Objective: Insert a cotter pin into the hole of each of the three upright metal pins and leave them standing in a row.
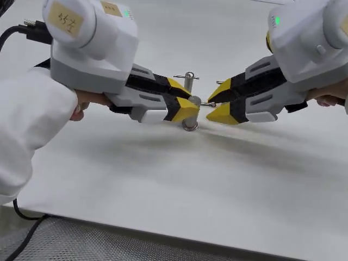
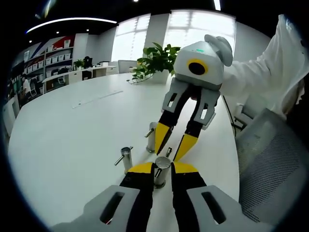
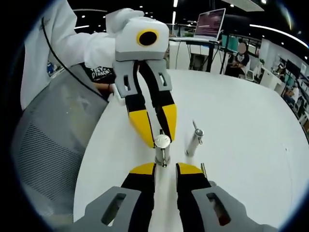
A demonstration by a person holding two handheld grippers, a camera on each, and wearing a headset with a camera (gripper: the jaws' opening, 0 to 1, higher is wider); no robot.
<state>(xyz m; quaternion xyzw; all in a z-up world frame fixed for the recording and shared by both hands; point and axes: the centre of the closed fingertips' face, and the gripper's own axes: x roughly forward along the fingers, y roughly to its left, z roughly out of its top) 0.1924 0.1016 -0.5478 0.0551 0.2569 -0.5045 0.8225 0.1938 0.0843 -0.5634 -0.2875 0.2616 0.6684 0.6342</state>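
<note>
— Why both tools on the one pin?

— The left hand-held gripper (image 1: 188, 101) is clamped on the near pin (image 2: 162, 169), I'd say to hold it upright and stop it turning. The right hand-held gripper (image 1: 213, 105) comes in from the opposite side, jaws nearly together on a cotter (image 1: 204, 104), with the cotter's tip at the pin's cross-hole. How far in it is, I can't tell.

— And the others?

— The mid pin (image 2: 126, 157) and far pin (image 2: 151, 137) stand just behind, close together, each with a wire through it. So this looks like the last one.

— What are they working on?

— A plain white bench (image 1: 163, 185). It's smooth, so an unheld pin would likely skid under a sideways push. The room is an open office: shelves (image 2: 53, 55), a plant (image 2: 154, 58) by bright windows (image 2: 193, 29), and a mesh chair (image 2: 270, 164) at the bench's edge.
</note>
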